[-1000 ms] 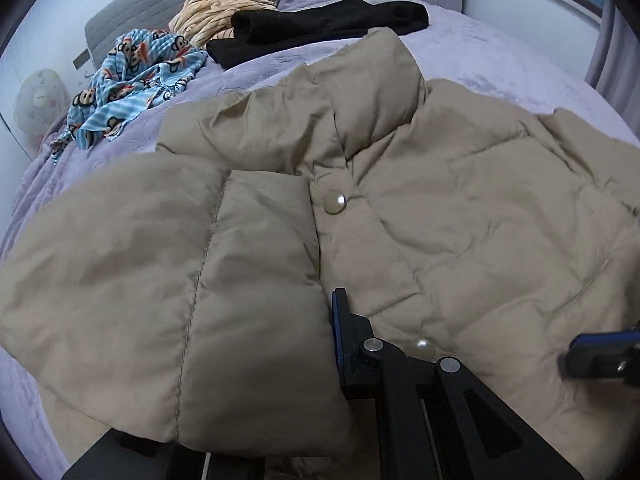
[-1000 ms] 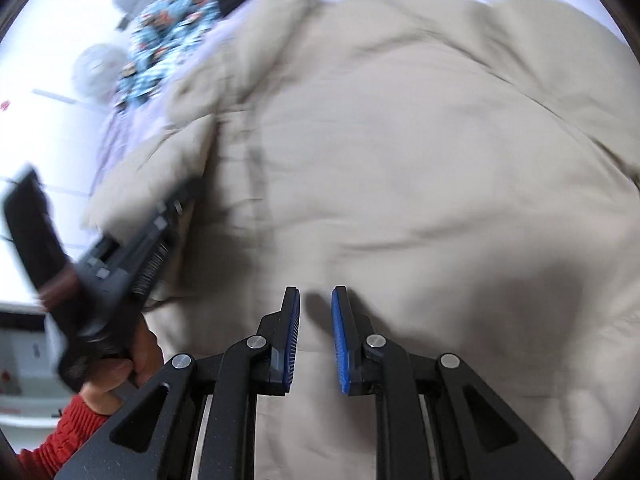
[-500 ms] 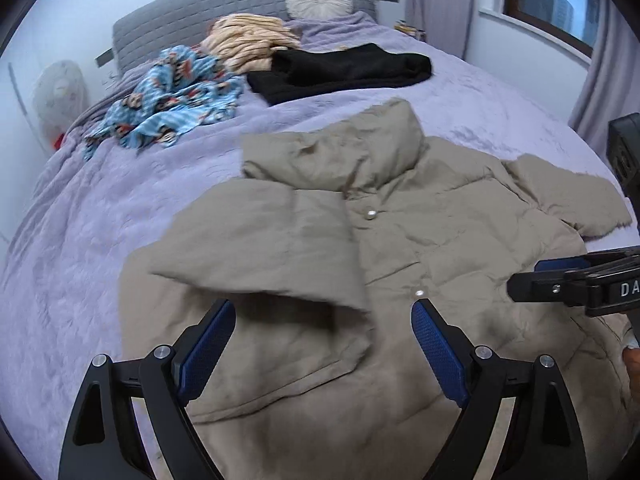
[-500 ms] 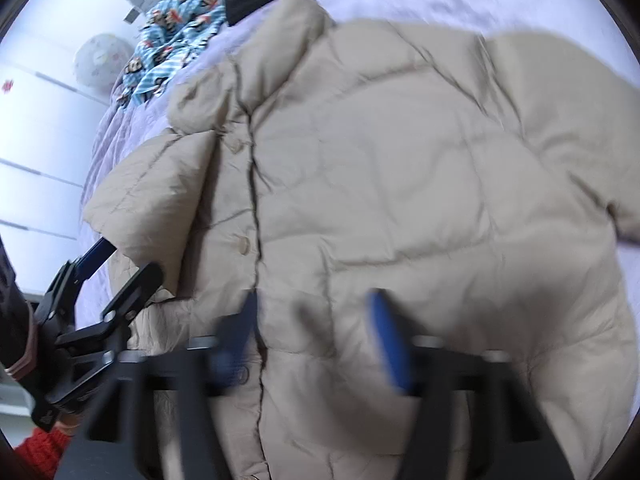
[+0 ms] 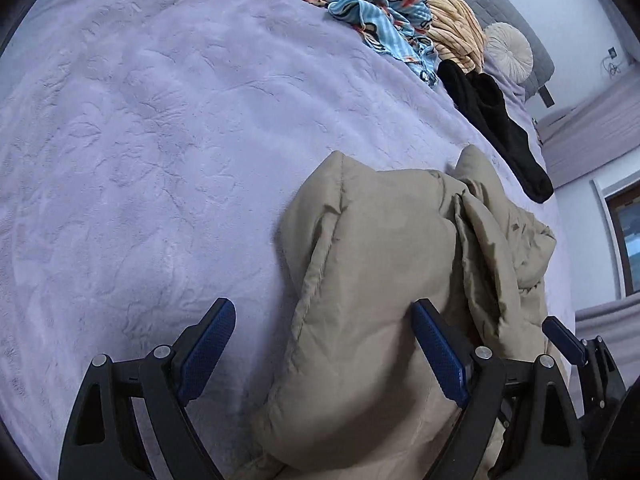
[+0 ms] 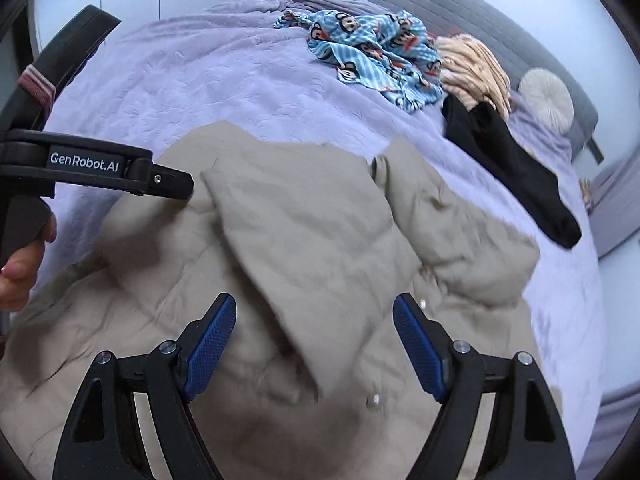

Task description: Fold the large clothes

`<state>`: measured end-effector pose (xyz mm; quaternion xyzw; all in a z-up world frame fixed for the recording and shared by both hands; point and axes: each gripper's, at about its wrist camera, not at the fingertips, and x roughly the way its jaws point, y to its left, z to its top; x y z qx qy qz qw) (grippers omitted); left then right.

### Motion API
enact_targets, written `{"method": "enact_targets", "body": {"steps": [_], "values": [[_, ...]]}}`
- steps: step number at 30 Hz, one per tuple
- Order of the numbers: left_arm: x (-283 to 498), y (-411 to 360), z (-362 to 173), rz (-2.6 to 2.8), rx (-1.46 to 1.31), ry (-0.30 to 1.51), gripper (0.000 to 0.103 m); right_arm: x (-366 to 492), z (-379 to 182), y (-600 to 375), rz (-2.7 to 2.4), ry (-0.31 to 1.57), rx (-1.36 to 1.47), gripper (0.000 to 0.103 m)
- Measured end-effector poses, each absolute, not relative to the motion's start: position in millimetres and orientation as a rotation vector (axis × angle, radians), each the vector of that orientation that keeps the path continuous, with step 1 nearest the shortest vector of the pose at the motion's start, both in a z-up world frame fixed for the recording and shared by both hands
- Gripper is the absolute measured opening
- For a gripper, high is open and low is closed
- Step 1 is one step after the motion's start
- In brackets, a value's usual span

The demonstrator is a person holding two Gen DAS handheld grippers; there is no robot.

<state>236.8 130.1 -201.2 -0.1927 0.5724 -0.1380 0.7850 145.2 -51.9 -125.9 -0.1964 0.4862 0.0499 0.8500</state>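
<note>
A tan puffer jacket (image 6: 320, 264) lies front up on the lilac bedspread (image 6: 200, 76), one sleeve folded across its chest. It also shows in the left wrist view (image 5: 376, 280), seen from its left side. My left gripper (image 5: 324, 352) is open and empty, low over the jacket's left edge; it also shows in the right wrist view (image 6: 120, 172). My right gripper (image 6: 314, 348) is open and empty, above the jacket's lower front; its fingertip (image 5: 564, 336) shows in the left wrist view.
A blue cartoon-print garment (image 6: 380, 56), a yellow striped garment (image 6: 476, 68) and a black garment (image 6: 516, 168) lie near the grey headboard (image 6: 480, 28). A round cushion (image 6: 546, 100) sits beside them. Bare bedspread (image 5: 140, 160) stretches left of the jacket.
Both grippers have opened and let go of the jacket. The left gripper has swung left to the jacket's side edge. The right gripper has pulled back from the jacket.
</note>
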Motion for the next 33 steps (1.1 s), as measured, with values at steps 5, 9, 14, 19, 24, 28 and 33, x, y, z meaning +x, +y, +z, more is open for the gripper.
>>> {"method": "enact_targets", "body": {"steps": [5, 9, 14, 19, 24, 28, 33], "values": [[252, 117, -205, -0.339, -0.403, 1.238, 0.09, 160, -111, -123, -0.094, 0.996, -0.155, 0.083], [255, 105, -206, -0.341, -0.351, 1.255, 0.09, 134, -120, -217, -0.207, 1.021, 0.276, 0.083], [251, 92, -208, -0.373, -0.353, 1.278, 0.04, 94, -184, -303, -0.223, 1.108, 0.849, 0.018], [239, 74, -191, -0.354, -0.088, 1.178, 0.03, 76, -203, -306, -0.205, 1.099, 0.919, 0.012], [243, 88, -192, -0.28, -0.085, 1.192, 0.049, 81, -203, -293, -0.202, 1.123, 0.83, 0.012], [240, 109, -163, -0.17, -0.042, 1.128, 0.055, 82, -199, -297, -0.176, 1.158, 0.847, 0.015], [230, 120, -132, -0.189, -0.004, 1.069, 0.055, 60, -158, -298, -0.193, 1.176, 0.707, 0.041]]}}
